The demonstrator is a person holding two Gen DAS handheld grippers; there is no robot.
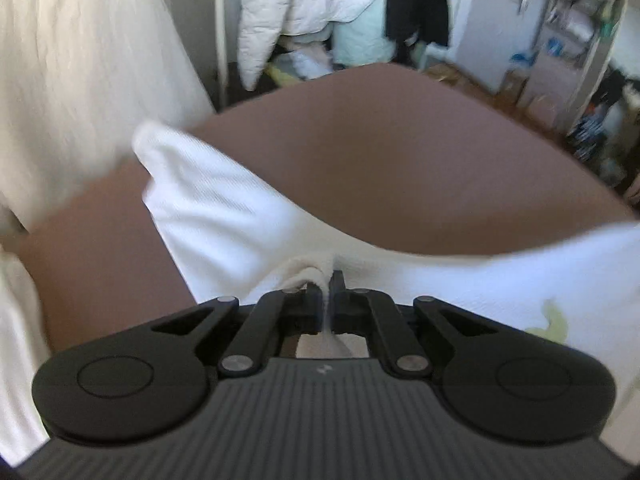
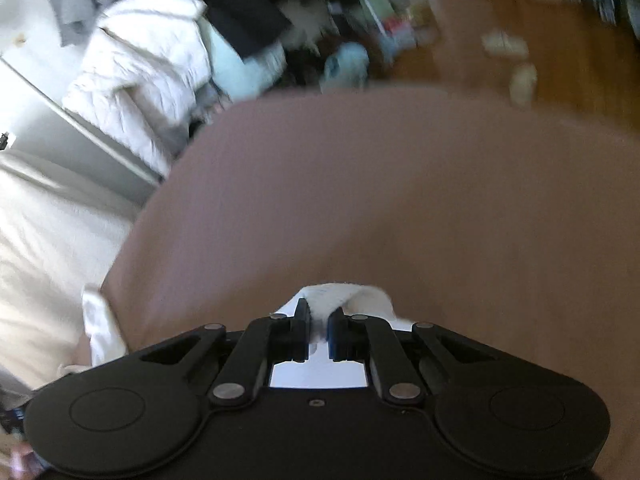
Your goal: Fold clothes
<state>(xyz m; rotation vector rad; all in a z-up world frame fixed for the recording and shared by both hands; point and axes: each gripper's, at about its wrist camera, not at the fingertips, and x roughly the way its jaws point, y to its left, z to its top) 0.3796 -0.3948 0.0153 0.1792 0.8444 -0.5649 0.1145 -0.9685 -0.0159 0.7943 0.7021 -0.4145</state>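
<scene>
Left wrist: left tongs [image 1: 327, 300] pinch white garment [image 1: 224, 216] over brown surface [image 1: 400, 168]; right tongs [image 2: 319, 334] clamp its edge, level.

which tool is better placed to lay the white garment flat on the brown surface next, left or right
Left, probably. The left tool pinches the white garment with cloth already spread across the brown surface; the right tool shows only a small bunched bit.

**Bedroom Clutter Behind a Brown Surface**

Lay broad and bare across both views: brown bedcover [image 1: 400, 152]. Hung at 12 o'clock beyond it: white quilted jacket [image 1: 280, 8], beside dark clothes [image 1: 420, 8]. Stood at 2 o'clock: cluttered shelf [image 1: 580, 40]. Showed at 1 o'clock in the right view: wooden floor [image 2: 560, 40]. Draped at 10 o'clock: cream curtain [image 1: 80, 72].
</scene>
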